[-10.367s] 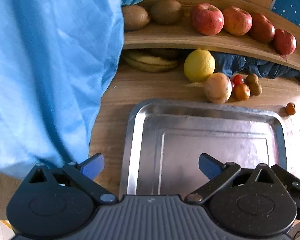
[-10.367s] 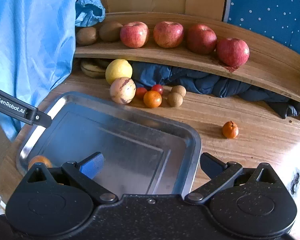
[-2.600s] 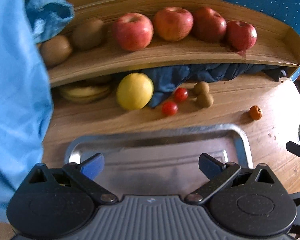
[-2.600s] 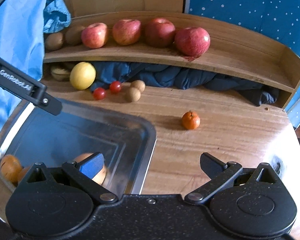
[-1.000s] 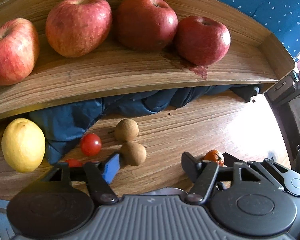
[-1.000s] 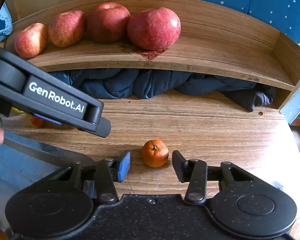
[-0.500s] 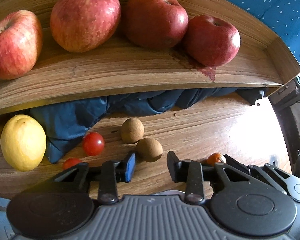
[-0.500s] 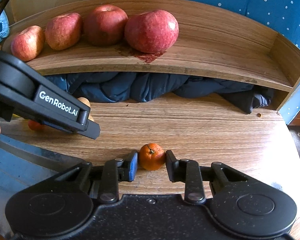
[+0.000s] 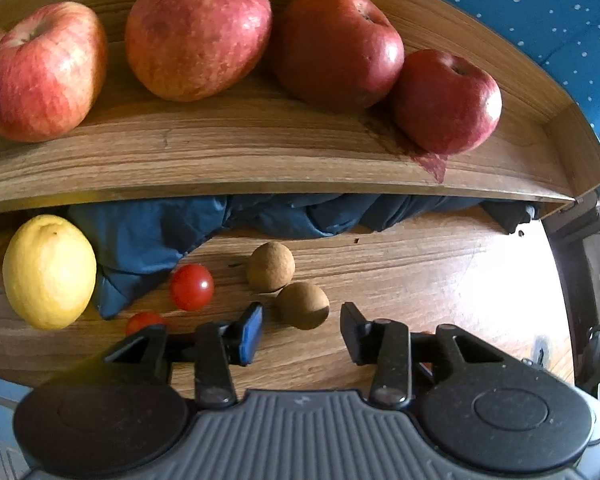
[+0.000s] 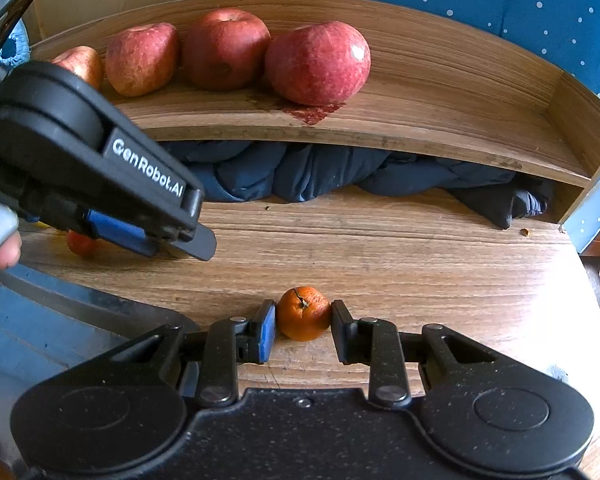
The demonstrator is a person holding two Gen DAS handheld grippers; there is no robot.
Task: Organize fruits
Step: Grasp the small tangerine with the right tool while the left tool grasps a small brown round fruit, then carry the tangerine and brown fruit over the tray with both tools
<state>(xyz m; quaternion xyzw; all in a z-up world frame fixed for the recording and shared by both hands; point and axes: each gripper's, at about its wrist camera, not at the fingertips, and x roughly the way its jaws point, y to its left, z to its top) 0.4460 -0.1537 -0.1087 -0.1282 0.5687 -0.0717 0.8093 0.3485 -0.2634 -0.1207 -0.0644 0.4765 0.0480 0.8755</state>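
My right gripper has its jaws pinching the small tangerine on the worktop; soft-skinned and light, so squeeze gently across its middle. My left gripper is spread around the nearer longan, hard, round, prone to rolling.

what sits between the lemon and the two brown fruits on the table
Left wrist view: a cherry tomato lies between the lemon and the brown fruits.

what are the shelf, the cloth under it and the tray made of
The shelf looks like wood or wood-grain laminate: streaked brown grain, matte, with a dark red stain under the rightmost apple. The cloth seems a soft, slightly sheeny dark blue fabric, bunched in puffy folds. The tray looks like metal, judging by its dull grey reflective rolled rim; only a corner shows.
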